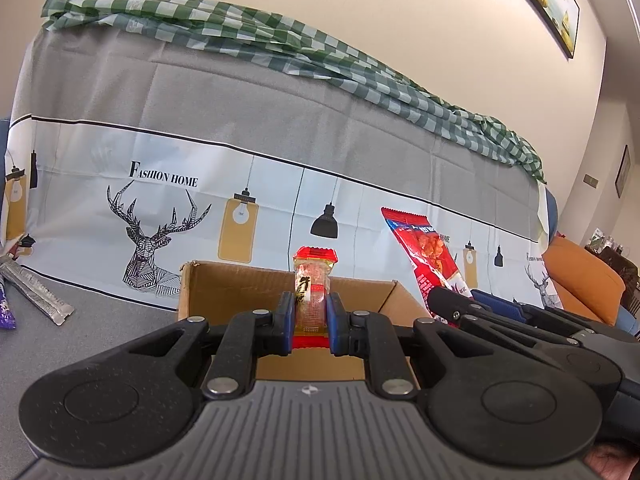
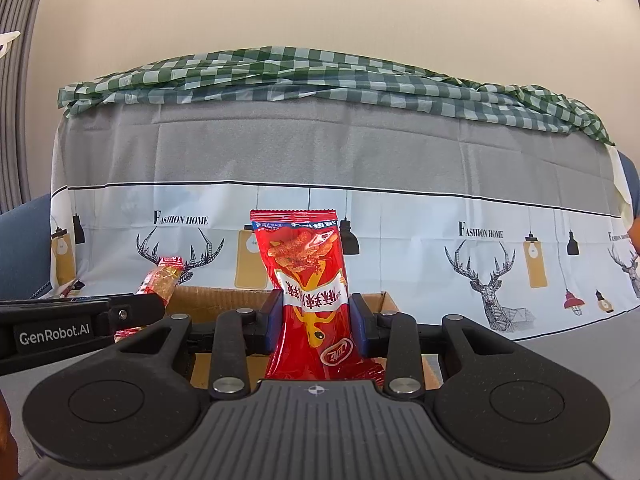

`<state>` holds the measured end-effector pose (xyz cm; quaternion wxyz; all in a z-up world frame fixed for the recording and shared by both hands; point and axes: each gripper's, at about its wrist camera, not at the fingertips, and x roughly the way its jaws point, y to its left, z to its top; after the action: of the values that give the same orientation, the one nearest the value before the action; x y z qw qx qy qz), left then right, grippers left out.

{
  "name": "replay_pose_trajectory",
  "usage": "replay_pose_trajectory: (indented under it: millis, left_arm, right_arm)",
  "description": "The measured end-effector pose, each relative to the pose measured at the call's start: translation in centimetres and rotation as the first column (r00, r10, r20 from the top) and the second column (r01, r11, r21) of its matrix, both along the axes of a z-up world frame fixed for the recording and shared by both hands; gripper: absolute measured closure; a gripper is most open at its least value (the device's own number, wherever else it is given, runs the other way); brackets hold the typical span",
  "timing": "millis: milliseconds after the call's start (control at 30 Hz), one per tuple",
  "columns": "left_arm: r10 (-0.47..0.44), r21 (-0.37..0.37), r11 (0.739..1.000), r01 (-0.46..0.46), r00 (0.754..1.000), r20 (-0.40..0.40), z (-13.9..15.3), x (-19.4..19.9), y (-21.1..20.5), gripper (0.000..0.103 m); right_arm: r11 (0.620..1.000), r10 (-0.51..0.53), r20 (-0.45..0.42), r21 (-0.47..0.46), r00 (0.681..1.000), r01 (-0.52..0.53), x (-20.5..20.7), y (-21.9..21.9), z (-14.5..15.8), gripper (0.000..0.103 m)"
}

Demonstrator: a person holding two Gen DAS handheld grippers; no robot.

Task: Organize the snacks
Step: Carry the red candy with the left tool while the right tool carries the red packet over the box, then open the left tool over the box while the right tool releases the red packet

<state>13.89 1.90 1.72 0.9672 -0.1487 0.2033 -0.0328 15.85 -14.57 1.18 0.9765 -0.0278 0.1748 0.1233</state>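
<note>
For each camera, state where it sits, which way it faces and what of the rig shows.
Left wrist: rides the left gripper, looking along its fingers at the small snack pack it clamps above the cardboard box; the right gripper enters at right.
Right wrist: rides the right gripper, clamping the red snack bag; the left gripper enters at left.
Shared: box, both snacks, deer-print cloth.

Both grippers share one build: the left gripper (image 1: 311, 320) and right gripper (image 2: 316, 320) have matte black linkage arms pinned with silver rivets, blue pads on the fingers (image 1: 285, 316), and two round black discs flanking a ribbed grey housing (image 2: 316, 420) (a small crosshair mark sits at its front edge). White "GenRobot.AI" lettering runs along the left gripper's side. Perhaps a hand shows below the housing.
</note>
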Motion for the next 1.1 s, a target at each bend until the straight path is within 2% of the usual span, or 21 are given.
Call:
replay_pose_trajectory:
  millis: [1100]
  left_arm:
    - [-0.008,-0.008,1.0,0.008,1.0,0.013,0.18,-0.04,-0.34,0.086]
  right_arm:
    - [1.0,0.006,0.003,-0.004,1.0,-0.006,-0.1,0.12,0.16,0.067]
